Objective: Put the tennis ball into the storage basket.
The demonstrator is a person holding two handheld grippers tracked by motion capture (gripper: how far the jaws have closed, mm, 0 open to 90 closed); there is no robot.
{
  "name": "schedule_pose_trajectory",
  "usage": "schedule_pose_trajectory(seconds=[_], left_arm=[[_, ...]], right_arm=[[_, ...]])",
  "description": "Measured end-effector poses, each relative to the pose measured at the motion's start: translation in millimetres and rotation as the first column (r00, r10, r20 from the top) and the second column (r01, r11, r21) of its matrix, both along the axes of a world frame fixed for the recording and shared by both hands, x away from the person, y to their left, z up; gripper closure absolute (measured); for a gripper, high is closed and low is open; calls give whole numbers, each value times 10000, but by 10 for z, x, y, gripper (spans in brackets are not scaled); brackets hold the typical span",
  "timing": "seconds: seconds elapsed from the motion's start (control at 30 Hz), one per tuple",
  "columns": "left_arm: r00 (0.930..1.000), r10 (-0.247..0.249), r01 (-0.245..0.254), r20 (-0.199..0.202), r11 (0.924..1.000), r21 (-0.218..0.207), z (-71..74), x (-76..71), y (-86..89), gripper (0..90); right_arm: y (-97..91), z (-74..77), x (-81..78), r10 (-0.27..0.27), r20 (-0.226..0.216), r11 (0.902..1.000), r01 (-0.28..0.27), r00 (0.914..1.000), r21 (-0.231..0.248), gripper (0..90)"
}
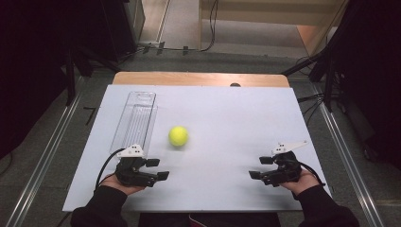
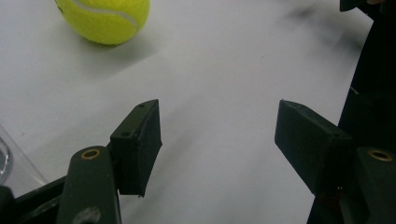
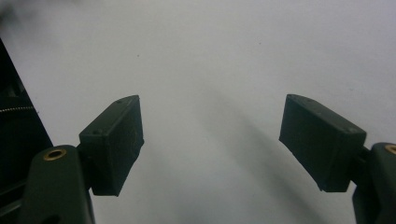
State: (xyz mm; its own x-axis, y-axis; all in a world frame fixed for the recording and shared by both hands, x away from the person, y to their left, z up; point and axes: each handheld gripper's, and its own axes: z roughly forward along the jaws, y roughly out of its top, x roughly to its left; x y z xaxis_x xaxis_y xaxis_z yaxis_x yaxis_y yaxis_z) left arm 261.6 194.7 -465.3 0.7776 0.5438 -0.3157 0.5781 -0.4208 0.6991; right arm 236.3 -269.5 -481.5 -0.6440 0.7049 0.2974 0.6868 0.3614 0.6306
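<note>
A yellow-green tennis ball [image 1: 178, 136] rests on the white tabletop [image 1: 236, 118], left of centre. My left gripper [image 1: 159, 169] lies near the front left, held in a hand and pointing right, with the ball a short way beyond it. In the left gripper view its jaws [image 2: 217, 135] stand apart with bare table between them, and the ball [image 2: 105, 18] sits at the top left. Near the front right, my right gripper [image 1: 258, 167] points left, and its jaws [image 3: 212, 135] are also apart over bare white surface.
A long clear plastic tray [image 1: 135, 118] lies along the left side of the table, just beyond my left gripper; its corner [image 2: 4, 161] shows at the lower left. A wooden edge [image 1: 198, 78] runs along the far side. Metal rails flank the table.
</note>
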Motion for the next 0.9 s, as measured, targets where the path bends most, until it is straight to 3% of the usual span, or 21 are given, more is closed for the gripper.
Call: schedule_pose_trajectory(seconds=[0.23, 0.4, 0.9], left_arm=[[9997, 92, -94, -214, 9999, -80, 8, 20, 13, 322], [9994, 12, -8, -354, 10000, 99, -6, 34, 7, 319], [9990, 42, -35, -446, 9999, 145, -7, 55, 14, 278]], right_arm=[[5, 1, -7, 19, 21, 10000, -19, 10000, 30, 197], [5, 3, -2, 8, 40, 10000, -9, 10000, 67, 197], [44, -28, -7, 132, -223, 9999, -133, 9997, -79, 197]])
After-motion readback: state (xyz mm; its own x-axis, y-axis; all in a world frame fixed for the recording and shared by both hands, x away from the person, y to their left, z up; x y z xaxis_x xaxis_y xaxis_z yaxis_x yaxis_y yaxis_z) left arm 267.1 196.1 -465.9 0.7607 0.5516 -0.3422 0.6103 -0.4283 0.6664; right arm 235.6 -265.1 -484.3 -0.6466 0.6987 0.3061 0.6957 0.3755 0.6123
